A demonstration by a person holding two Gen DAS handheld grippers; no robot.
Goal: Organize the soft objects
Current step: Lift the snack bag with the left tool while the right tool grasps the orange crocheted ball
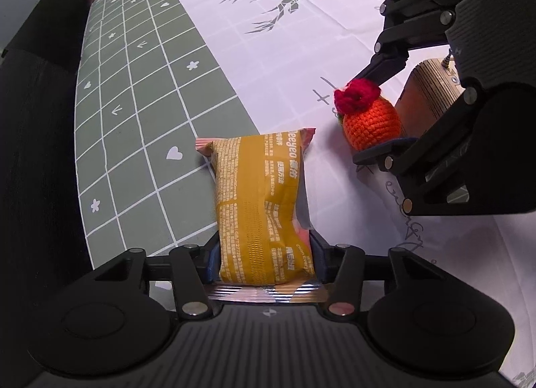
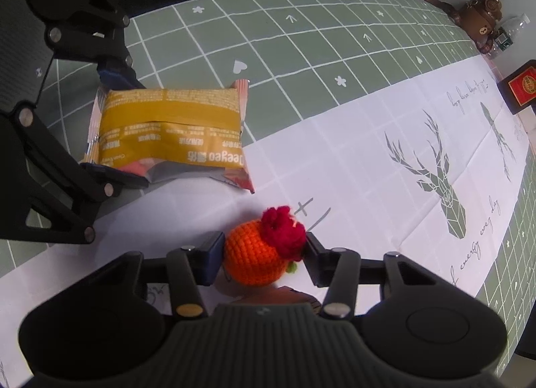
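Yellow plastic crinkles where the left gripper [image 1: 264, 254] pinches the near end of a soft packet [image 1: 261, 200], whose far end reaches out over the line where the tablecloth [image 1: 140, 93] turns from green grid to white, while the right gripper [image 2: 264, 259] holds a crocheted orange toy [image 2: 253, 260] with a red tuft just above the white part, close beside the packet. Both jaws stand partly closed, each pressed against its own soft thing. Judging by this, both things are mid-carry, and the next move calls for setting them down side by side without squeezing harder.
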